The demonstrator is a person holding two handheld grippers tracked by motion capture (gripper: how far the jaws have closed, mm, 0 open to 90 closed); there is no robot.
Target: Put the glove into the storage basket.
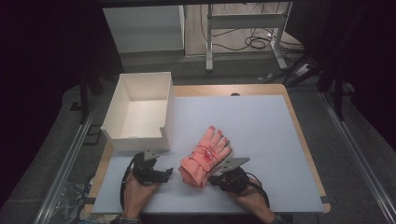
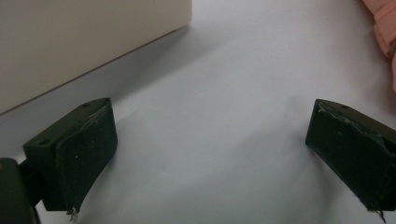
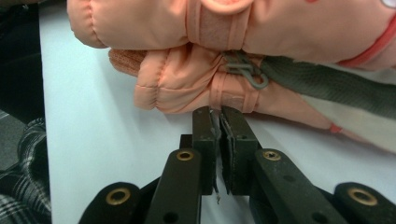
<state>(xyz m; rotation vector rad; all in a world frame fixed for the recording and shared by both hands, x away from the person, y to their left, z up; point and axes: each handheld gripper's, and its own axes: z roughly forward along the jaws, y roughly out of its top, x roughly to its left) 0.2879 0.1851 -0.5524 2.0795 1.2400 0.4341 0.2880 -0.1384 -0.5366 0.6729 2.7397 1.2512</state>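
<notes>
Fingers (image 3: 236,135) of right gripper (image 3: 219,112) together at pink gloves (image 3: 224,51); left gripper (image 2: 210,140) wide apart.

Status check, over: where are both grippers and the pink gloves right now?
Left gripper open over bare table, beside white box. Right gripper shut, tips at cuff edge of pink gloves, grip unclear. Gloves stacked on table, path to box clear.

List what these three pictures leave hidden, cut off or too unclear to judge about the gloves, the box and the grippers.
- Lower glove: mostly covered by the upper glove in the right gripper view.
- Right gripper: whether its shut tips pinch fabric is unclear; they meet at the cuff edge.
- Box: floor near the front wall hidden in the high view.
- Gloves: cut off at the left gripper view's right edge.
</notes>
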